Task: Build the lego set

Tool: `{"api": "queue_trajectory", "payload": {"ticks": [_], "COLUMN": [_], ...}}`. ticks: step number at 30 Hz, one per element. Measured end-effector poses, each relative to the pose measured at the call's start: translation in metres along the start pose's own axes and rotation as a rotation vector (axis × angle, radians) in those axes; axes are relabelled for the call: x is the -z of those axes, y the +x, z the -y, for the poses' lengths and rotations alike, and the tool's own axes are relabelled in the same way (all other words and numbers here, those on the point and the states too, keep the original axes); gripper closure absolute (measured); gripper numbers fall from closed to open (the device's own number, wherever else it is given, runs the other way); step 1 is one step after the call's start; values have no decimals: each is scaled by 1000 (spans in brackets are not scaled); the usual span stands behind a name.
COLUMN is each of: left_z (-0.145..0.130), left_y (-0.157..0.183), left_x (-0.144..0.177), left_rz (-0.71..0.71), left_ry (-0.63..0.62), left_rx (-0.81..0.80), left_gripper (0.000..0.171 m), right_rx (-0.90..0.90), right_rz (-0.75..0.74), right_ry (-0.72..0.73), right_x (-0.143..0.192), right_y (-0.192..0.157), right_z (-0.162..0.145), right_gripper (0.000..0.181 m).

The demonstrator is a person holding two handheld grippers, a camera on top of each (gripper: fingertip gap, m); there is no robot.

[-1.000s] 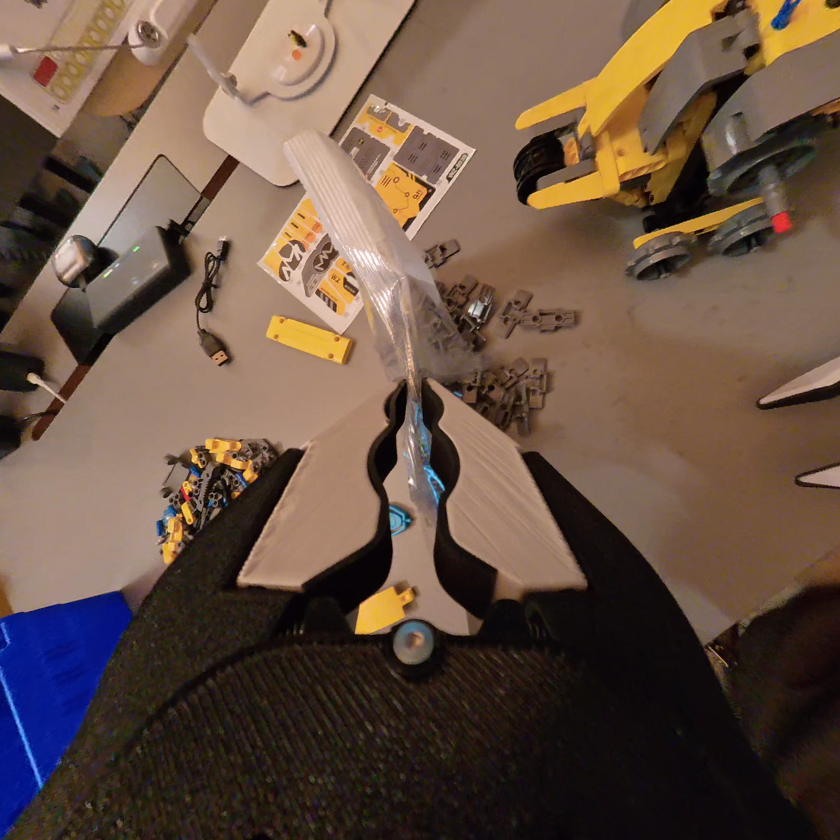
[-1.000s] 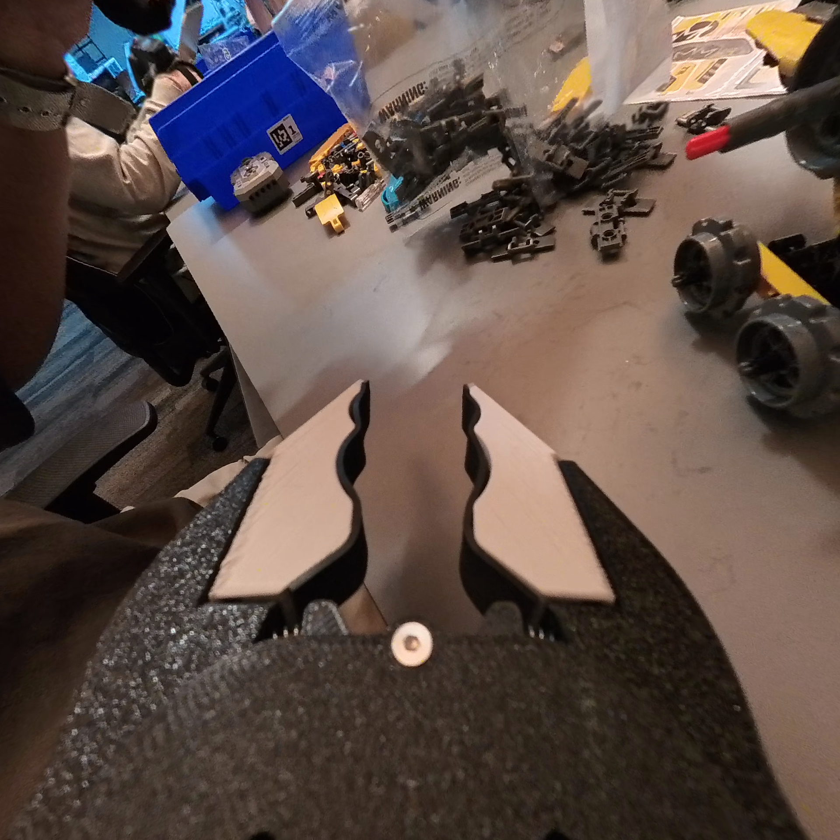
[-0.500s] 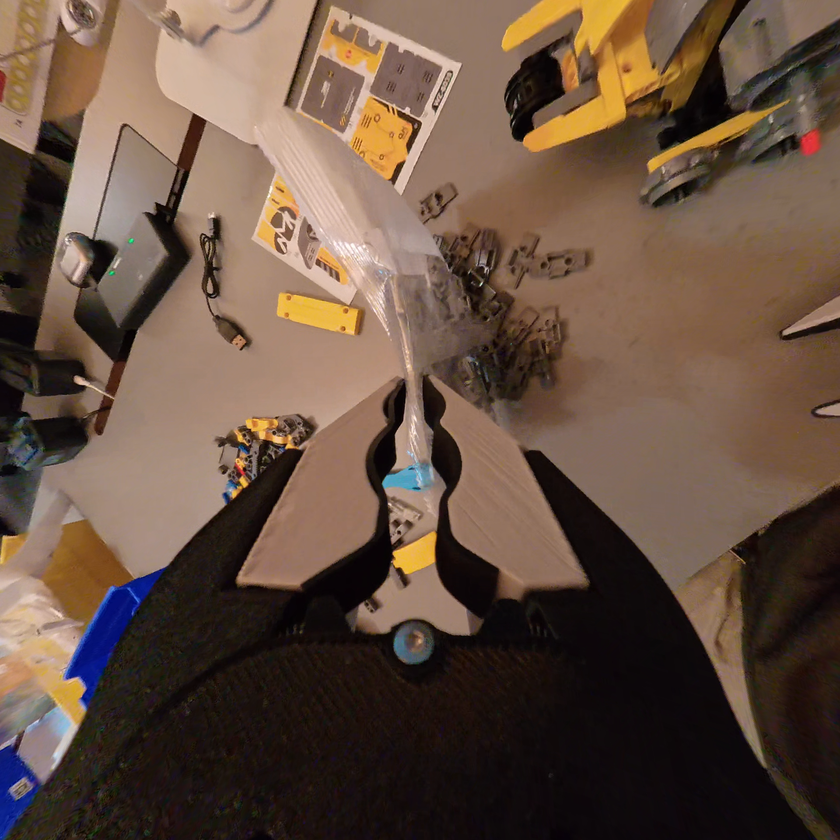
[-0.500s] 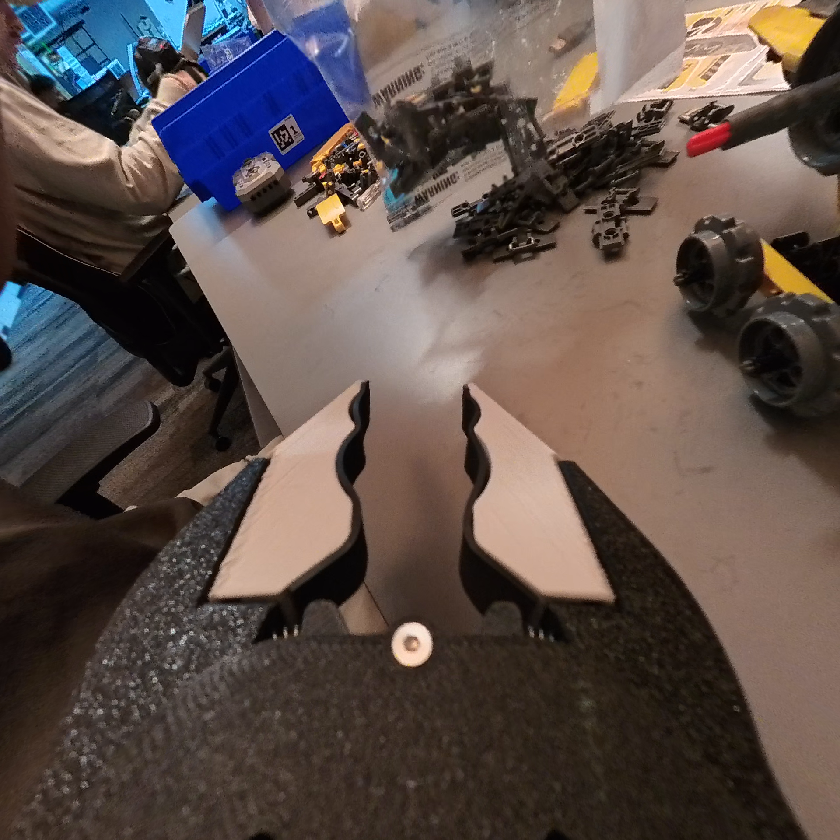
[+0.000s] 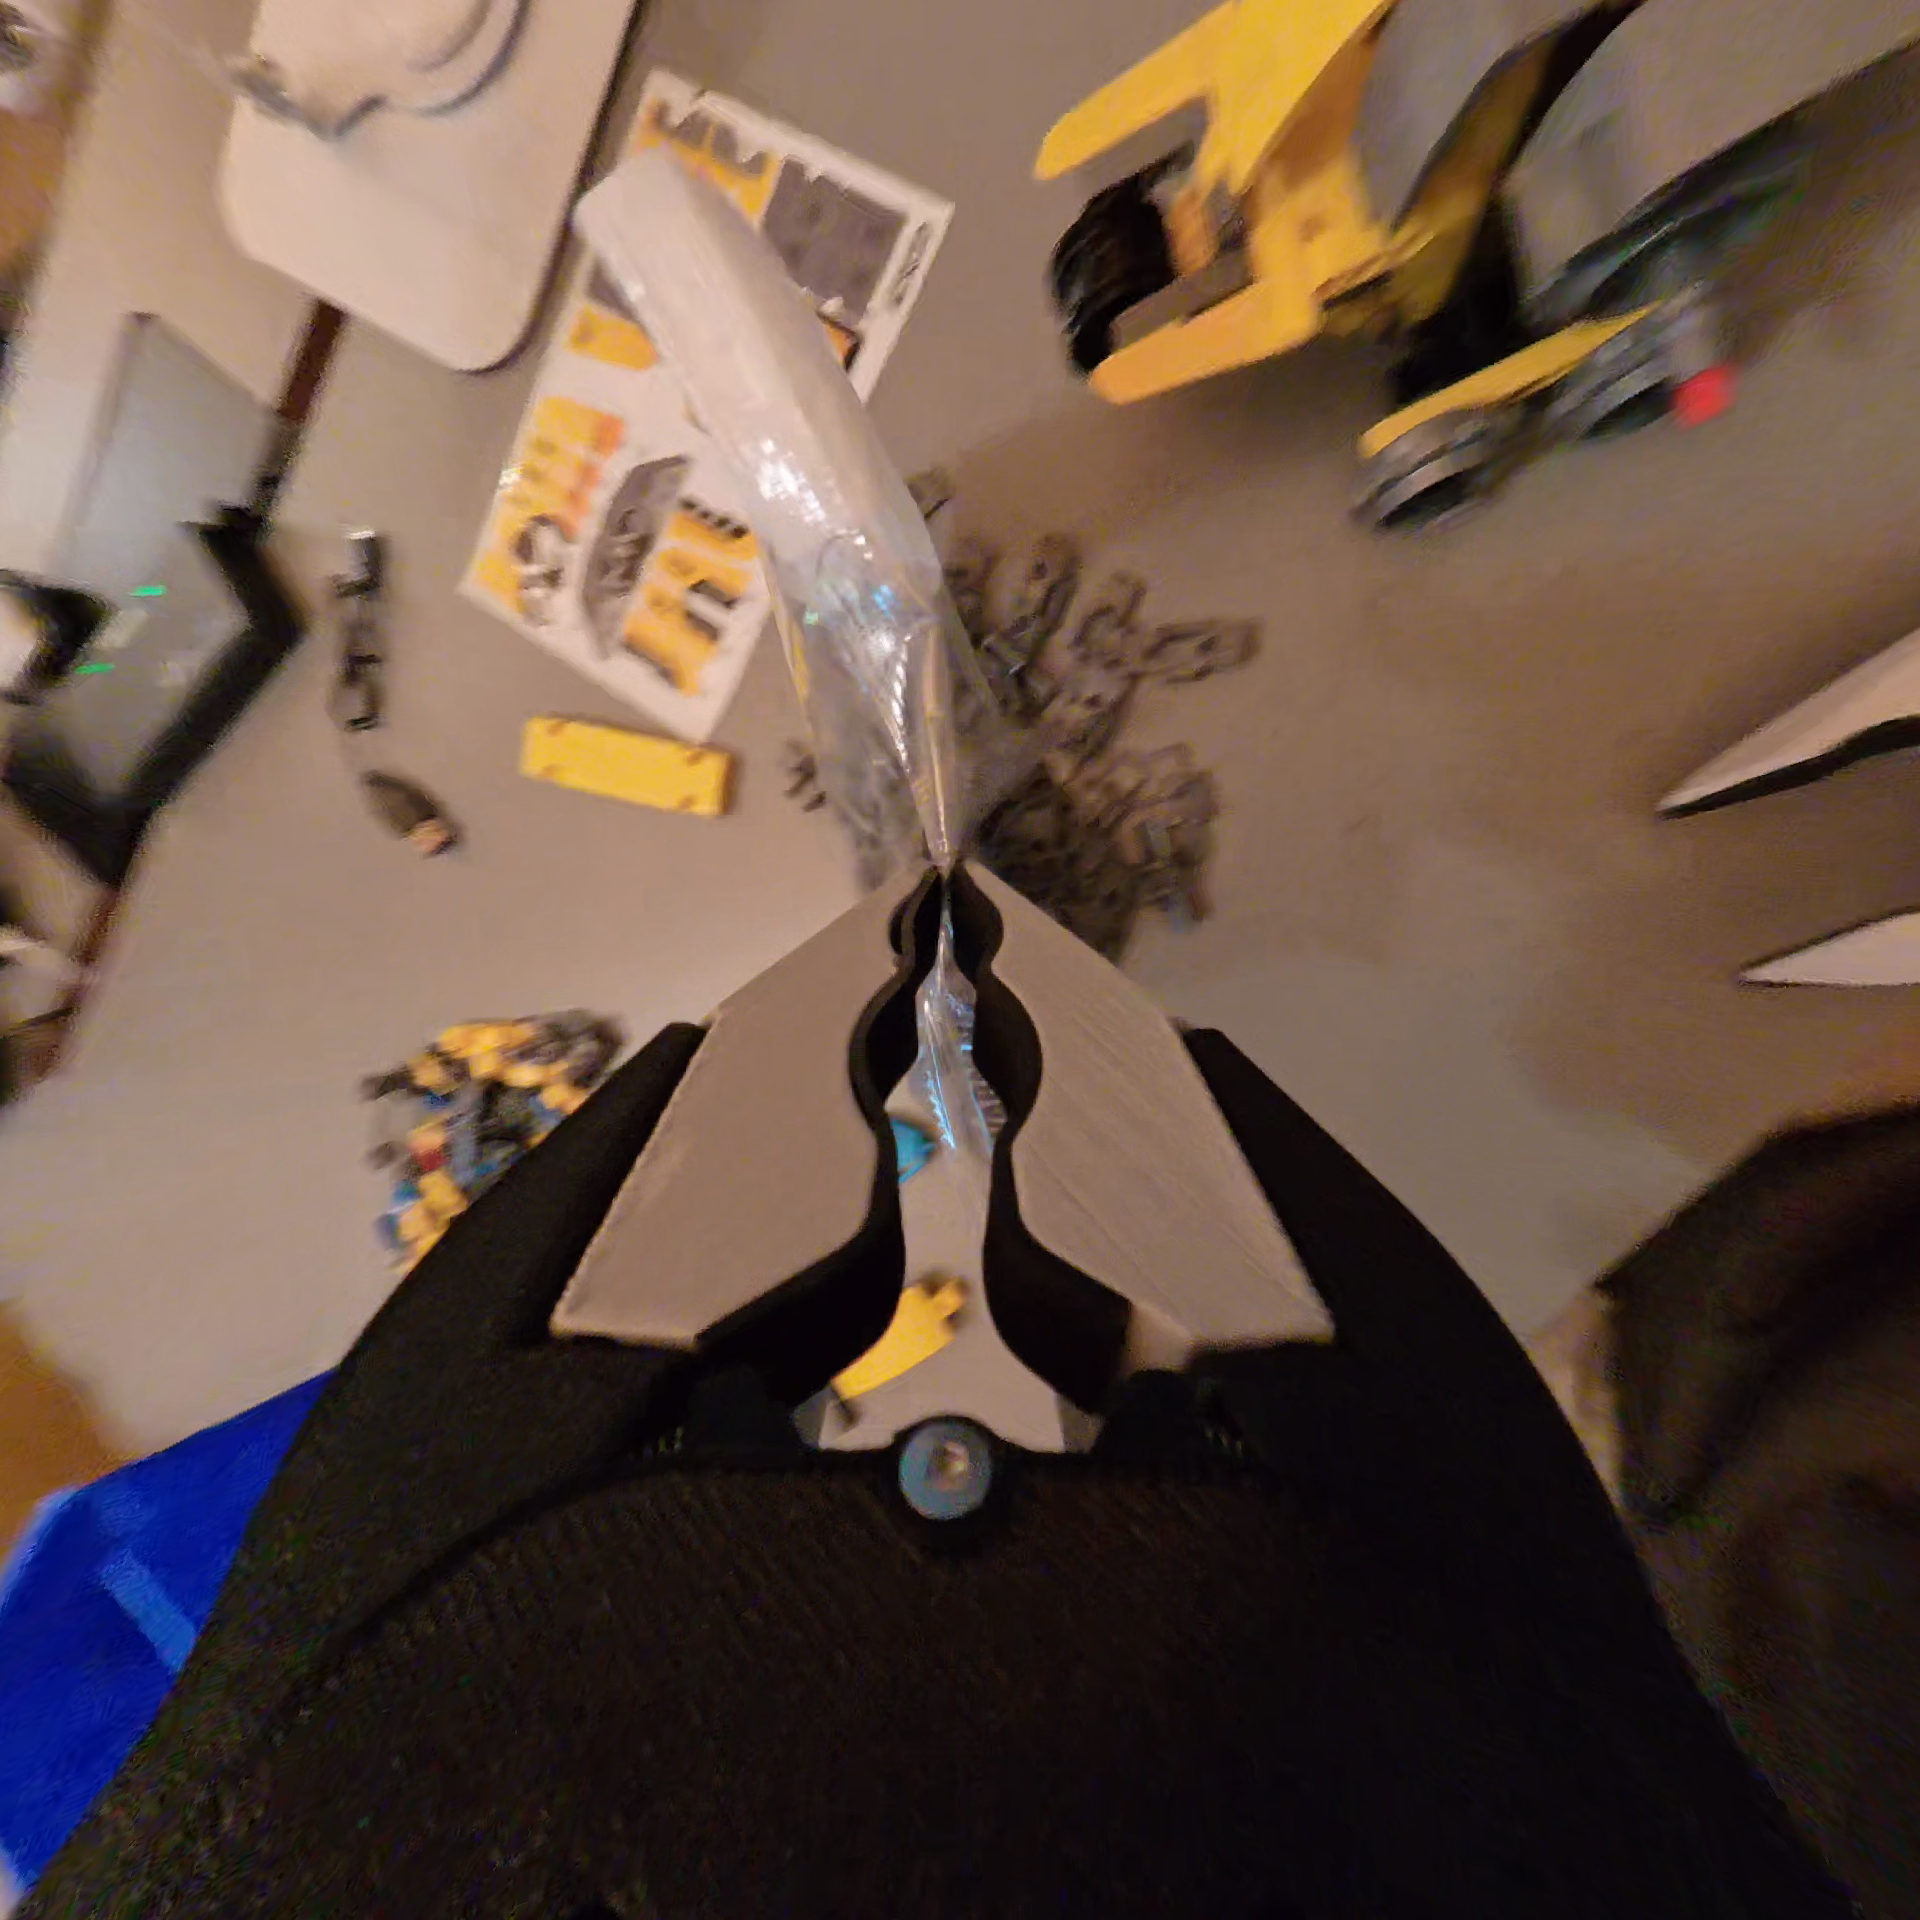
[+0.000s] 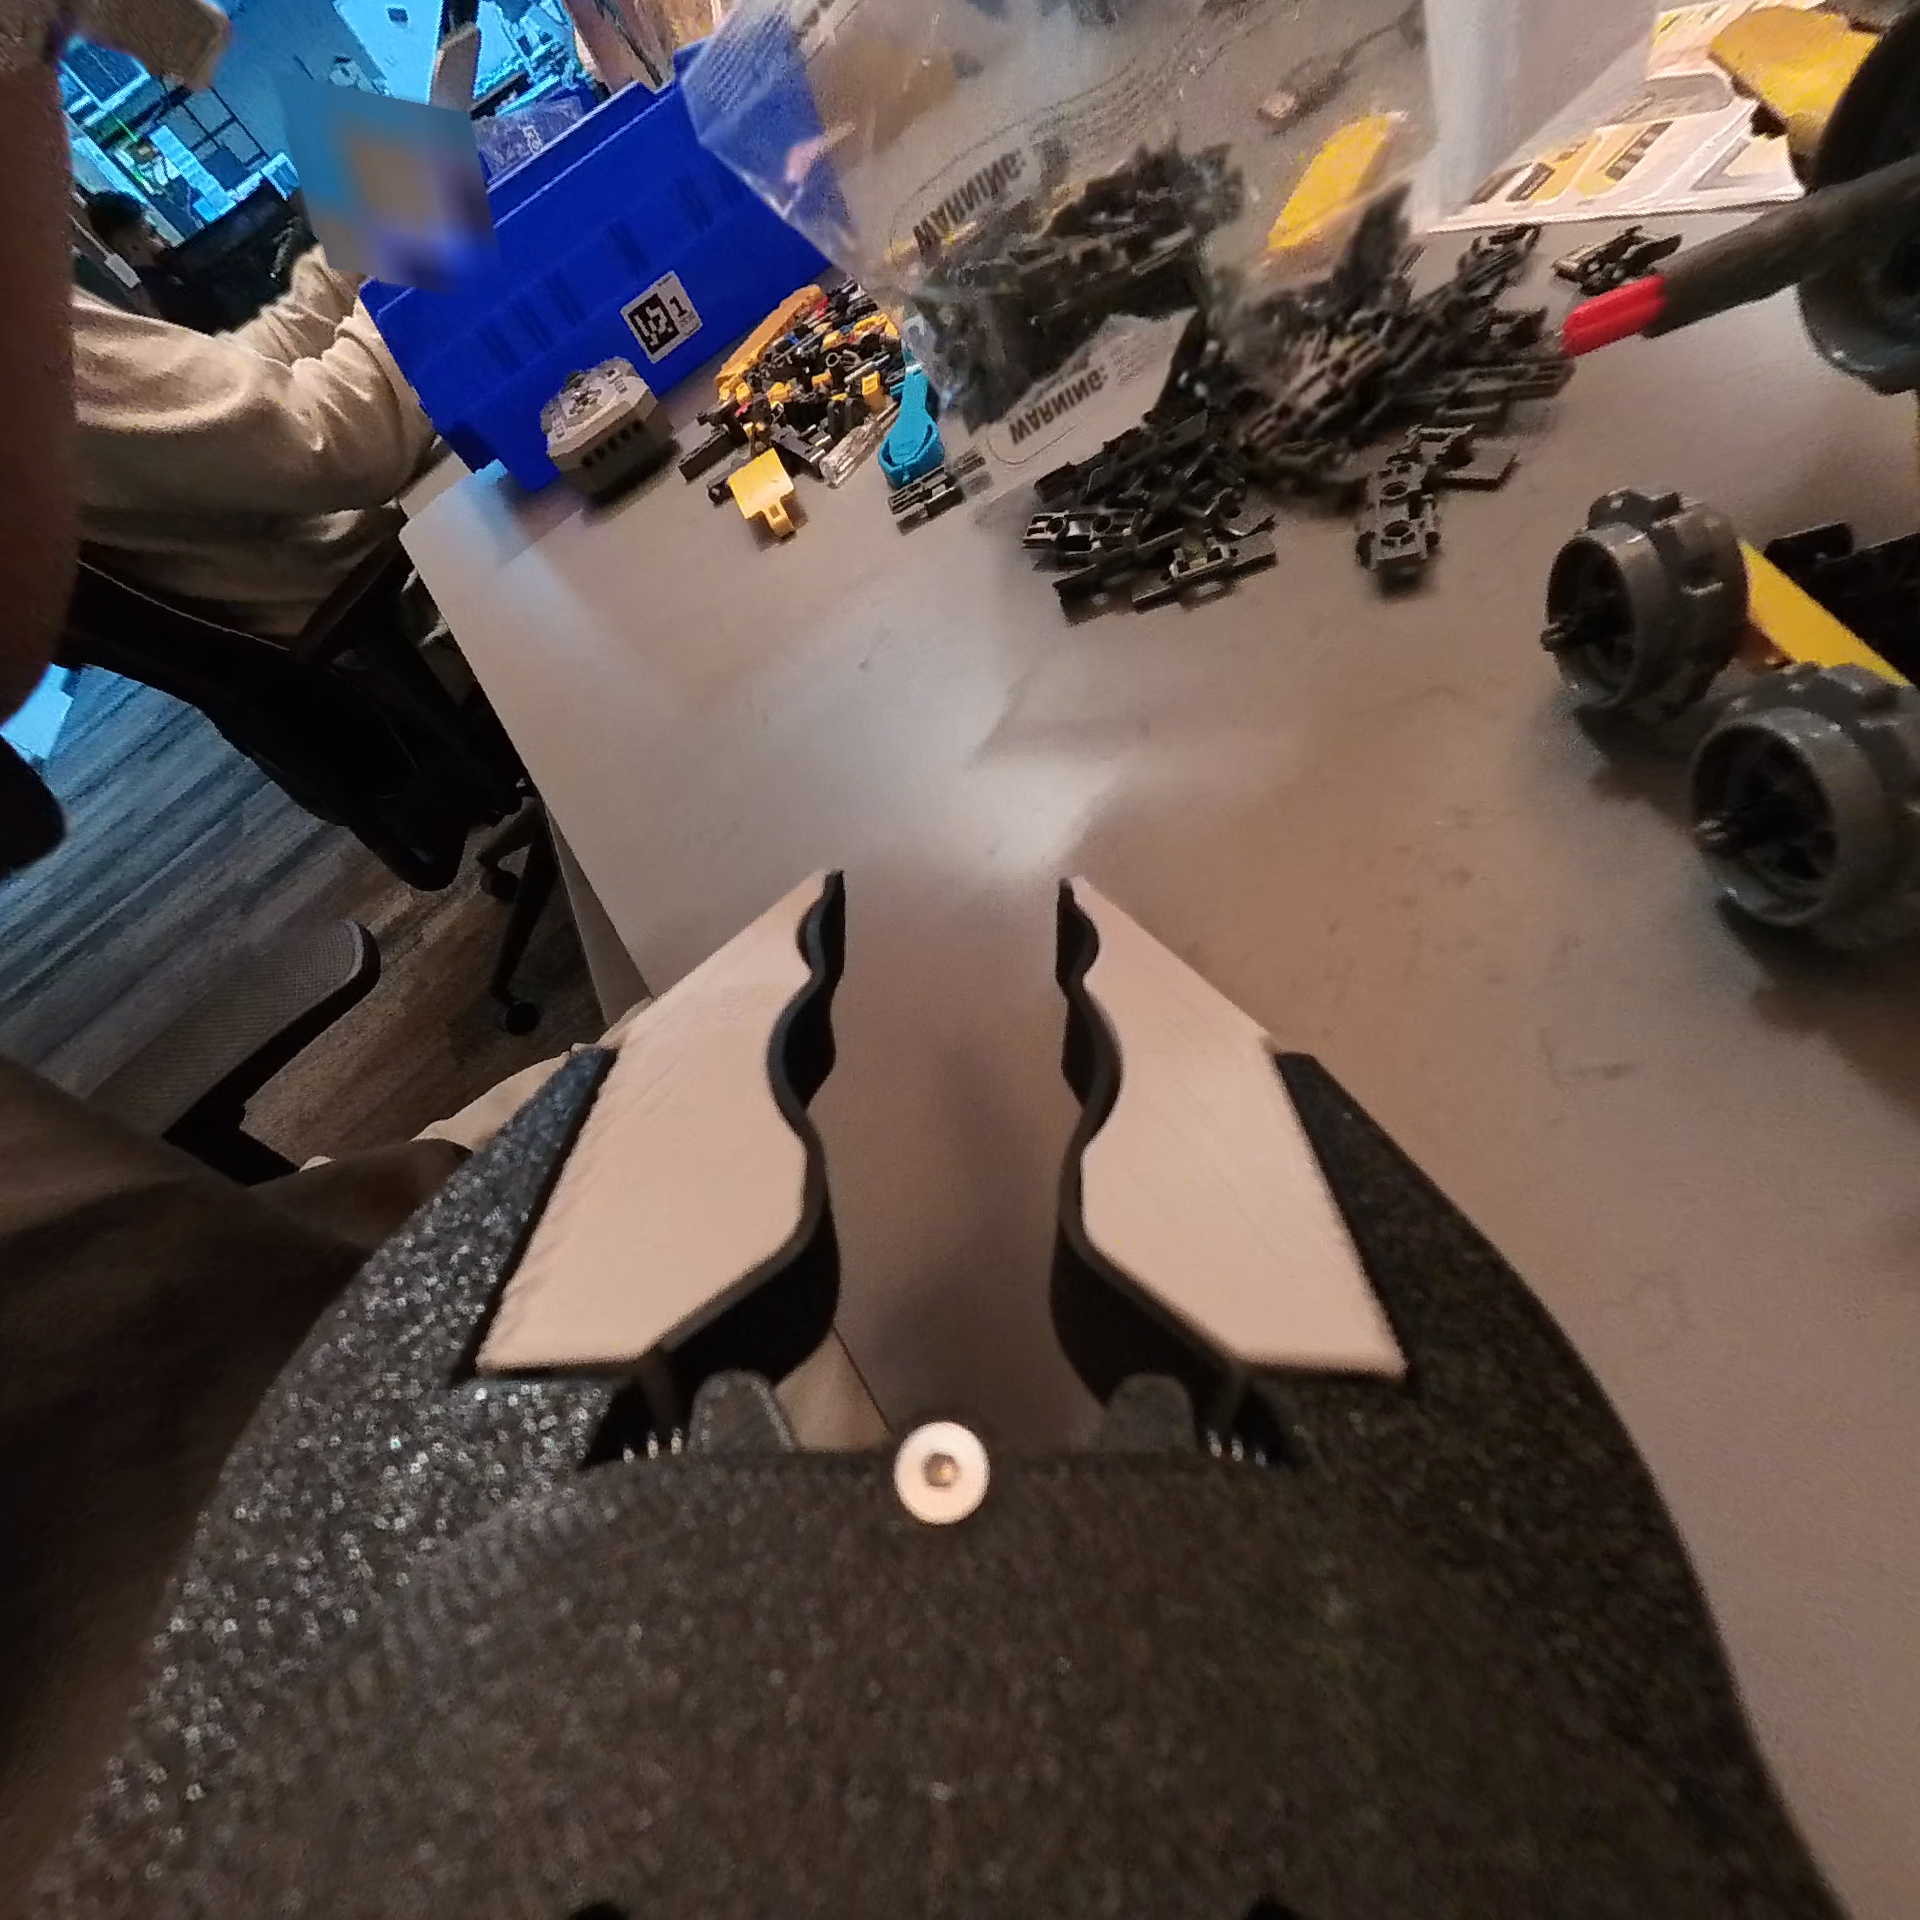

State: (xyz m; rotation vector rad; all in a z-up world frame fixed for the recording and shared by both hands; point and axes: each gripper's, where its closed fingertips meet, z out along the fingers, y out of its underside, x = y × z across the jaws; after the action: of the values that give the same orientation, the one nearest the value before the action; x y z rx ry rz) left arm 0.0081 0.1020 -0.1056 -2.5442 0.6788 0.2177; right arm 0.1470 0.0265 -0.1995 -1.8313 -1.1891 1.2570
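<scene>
My left gripper [image 5: 943,878] is shut on a clear plastic bag [image 5: 821,499], pinched at one corner, and holds it above the grey table [image 5: 1403,883]. The bag hangs over a pile of dark grey building pieces [image 5: 1091,748] lying on the table. In the right wrist view the same bag [image 6: 1039,208] hangs mouth down with dark pieces inside it, over the pile [image 6: 1247,447]. My right gripper [image 6: 945,904] is open and empty, low over bare table near the front edge; its fingertips [image 5: 1808,758] show at the right of the left wrist view.
A yellow and grey toy vehicle [image 5: 1403,229] stands at the back right; its wheels [image 6: 1766,727] lie close to my right gripper. Sticker sheets [image 5: 707,436], a yellow plate [image 5: 623,764], a mixed pile of small pieces [image 5: 488,1091] and a blue bin [image 6: 582,291] lie to the left. A seated person [image 6: 208,436] is beyond the table. Tip to tip, the grippers are about 20 cm apart. About 20 cm separates my left fingertips from the yellow plate [image 5: 623,764]. Seen from the right wrist view [image 6: 1327,180] as well.
My left gripper has swung and shaken the bag over the pile, staying pinched on it, and more dark pieces have dropped out onto the table. My right gripper has stayed open and still.
</scene>
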Motion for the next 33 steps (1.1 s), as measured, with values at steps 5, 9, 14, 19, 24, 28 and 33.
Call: {"api": "queue_trajectory", "payload": {"ticks": [5,9,14,19,24,28,33], "left_z": [-1,3,4,-12,-36,-52,-43], "left_y": [0,5,28,25,36,34,10], "left_x": [-7,-7,-22,-23,-24,-31,-13], "left_rz": [37,18,-15,80,77,120,195], "left_ry": [-5,24,107,135,173,148,189], "left_rx": [-27,-14,-1,35,84,76,51], "left_gripper": [171,169,152,112,114,138,163], "right_rx": [2,-4,5,5,8,12,11], "right_rz": [0,3,-6,-8,-12,-15,-17], "right_ry": [-3,1,7,16,17,18,19], "right_x": [0,0,0,1,0,0,0], "right_y": [0,0,0,1,1,1,1], "right_z": [0,0,1,2,2,2,2], "right_gripper": [141,141,142,142,143,143,143]}}
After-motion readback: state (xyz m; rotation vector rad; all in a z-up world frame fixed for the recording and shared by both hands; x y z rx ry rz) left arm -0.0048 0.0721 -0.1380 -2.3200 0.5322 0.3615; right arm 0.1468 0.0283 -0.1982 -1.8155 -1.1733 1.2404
